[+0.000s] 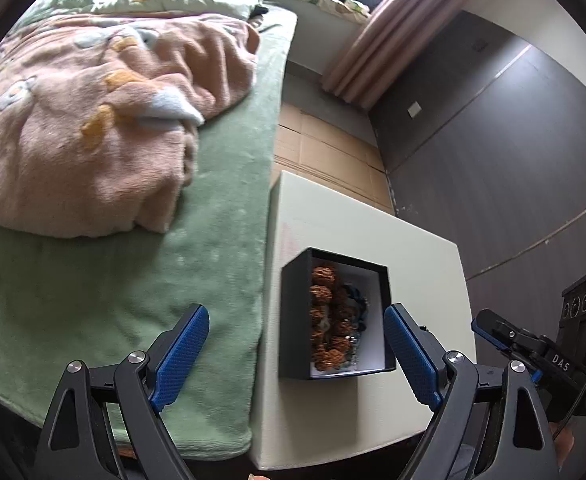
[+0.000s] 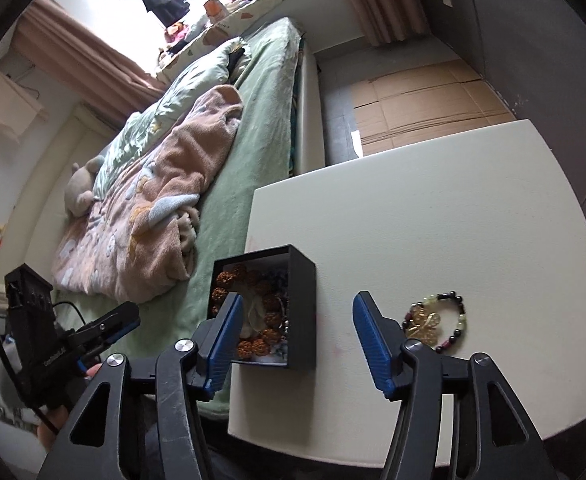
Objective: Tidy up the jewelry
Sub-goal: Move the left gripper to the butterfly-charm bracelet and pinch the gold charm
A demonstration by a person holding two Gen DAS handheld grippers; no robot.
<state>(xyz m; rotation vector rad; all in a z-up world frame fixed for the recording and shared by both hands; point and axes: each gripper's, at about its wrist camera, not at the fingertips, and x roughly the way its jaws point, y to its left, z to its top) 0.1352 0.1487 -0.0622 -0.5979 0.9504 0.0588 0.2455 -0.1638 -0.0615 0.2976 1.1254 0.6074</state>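
A black jewelry box [image 1: 293, 320] with a white lining stands open on a cream table [image 1: 373, 232], near its left edge by the bed. It holds a brown rough-bead bracelet [image 1: 325, 320] and darker pieces. The box [image 2: 303, 312] also shows in the right wrist view with the brown beads [image 2: 229, 280]. A beaded bracelet with a gold charm [image 2: 433, 320] lies on the table [image 2: 433, 220] right of the box. My left gripper [image 1: 296, 356] is open and empty, above the box. My right gripper [image 2: 293, 340] is open and empty, between box and bracelet.
A bed with a green cover [image 1: 173, 260] and a pink blanket [image 1: 93, 120] adjoins the table's left side. Flattened cardboard [image 2: 425, 100] lies on the floor beyond the table. A dark wall panel [image 1: 513, 160] is at the right.
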